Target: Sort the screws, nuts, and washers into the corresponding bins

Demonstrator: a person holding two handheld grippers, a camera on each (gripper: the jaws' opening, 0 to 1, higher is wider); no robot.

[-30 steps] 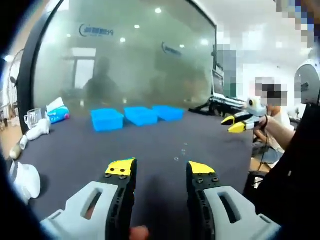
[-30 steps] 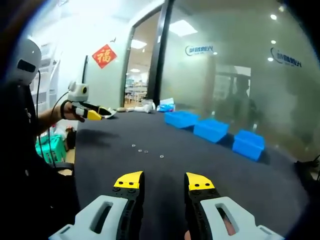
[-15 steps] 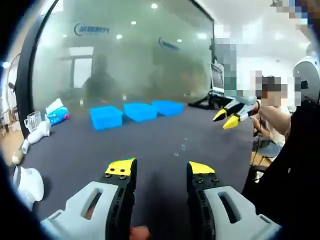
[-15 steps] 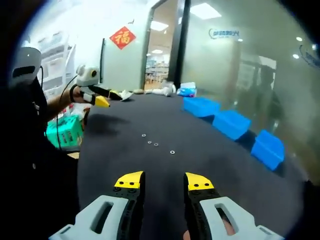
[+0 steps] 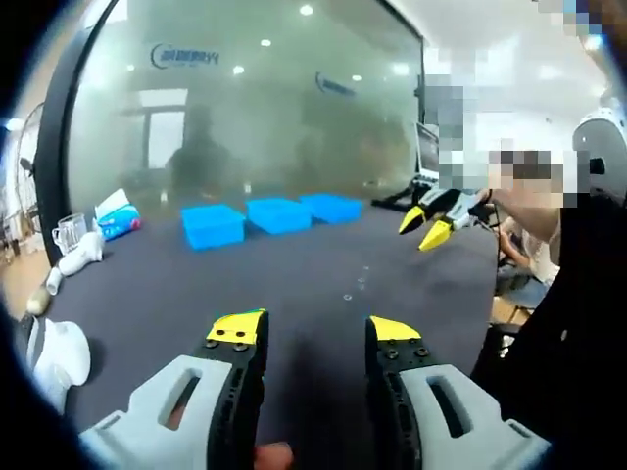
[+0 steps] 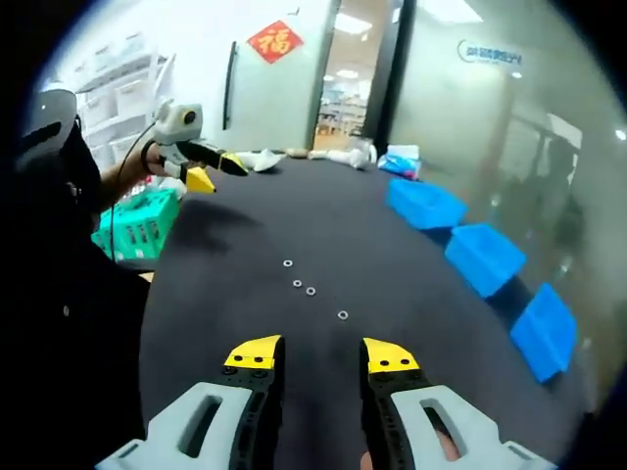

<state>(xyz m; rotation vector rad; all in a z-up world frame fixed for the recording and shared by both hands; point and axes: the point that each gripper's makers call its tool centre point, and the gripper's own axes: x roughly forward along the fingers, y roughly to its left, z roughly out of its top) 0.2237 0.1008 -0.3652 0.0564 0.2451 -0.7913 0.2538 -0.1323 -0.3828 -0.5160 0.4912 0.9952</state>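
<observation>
1. Hardware: four small metal pieces [image 6: 310, 290] lie in a loose line on the dark counter [image 6: 245, 255], just ahead of the right gripper [image 6: 314, 356]; they look like washers or nuts (too small to tell which).
2. Three blue bins [image 6: 484, 257] sit in a row well apart from them, toward the glass wall.
3. Handling, as a judgement: light, stiff, flat and slippery, so pinch each across its outer edges, jaws low to the counter.
4. Left gripper [image 5: 310, 330] and right gripper both have their jaws apart, holding nothing.
5. Since a second ago, the right gripper view has tipped down onto the pieces, and the right gripper has dropped lower in the left gripper view.
</observation>
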